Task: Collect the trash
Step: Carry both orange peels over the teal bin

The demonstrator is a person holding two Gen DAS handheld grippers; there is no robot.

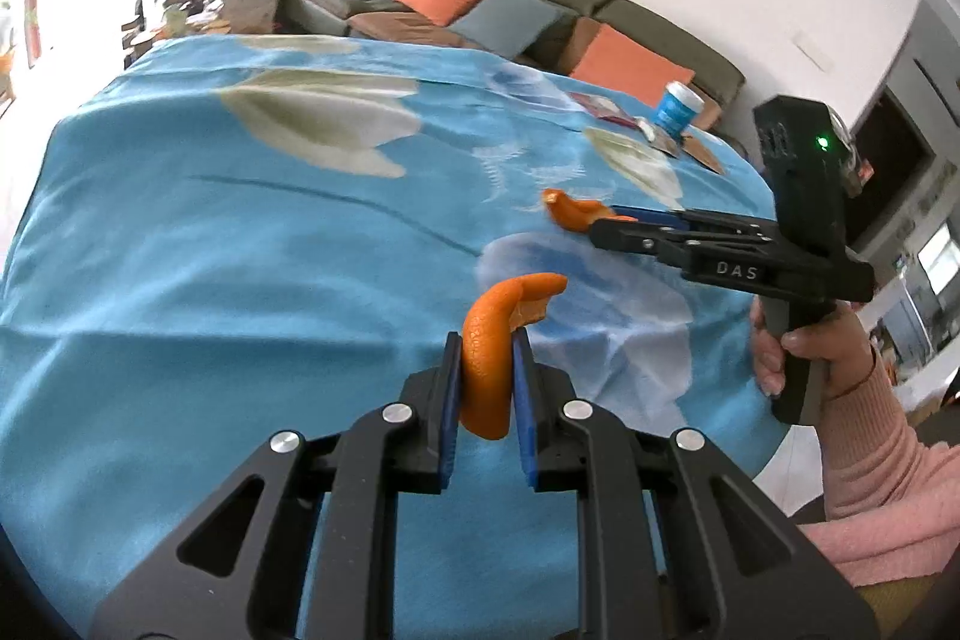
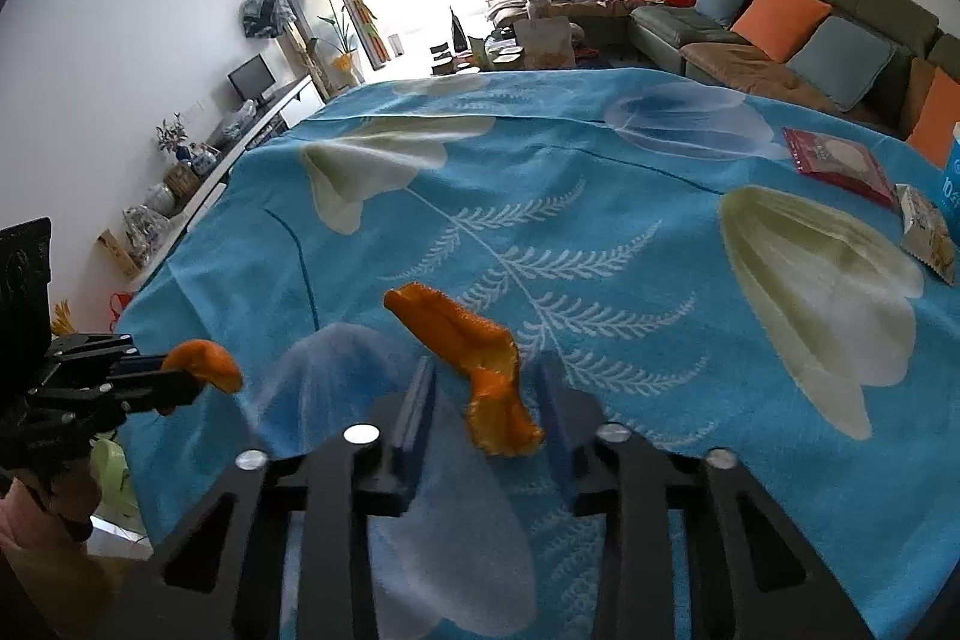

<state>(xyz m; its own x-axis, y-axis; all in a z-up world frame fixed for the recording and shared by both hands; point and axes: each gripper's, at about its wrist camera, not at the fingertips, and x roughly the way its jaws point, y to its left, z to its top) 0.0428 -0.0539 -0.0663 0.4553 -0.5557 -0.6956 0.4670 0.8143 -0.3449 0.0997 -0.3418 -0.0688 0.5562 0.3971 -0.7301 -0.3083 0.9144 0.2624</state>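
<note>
Peel from an orange is the trash in hand: one curled strip sits clamped between the nearly closed jaws of the left gripper, above the near edge of the table. A second strip lies between the right gripper's part-open jaws; whether both pads press it I cannot tell. Peel is light, limp, slightly slick; pinching mid-strip looks safest. Wrappers and a cup wait near the far corner.

Curled orange peel, second orange peel raised
</note>
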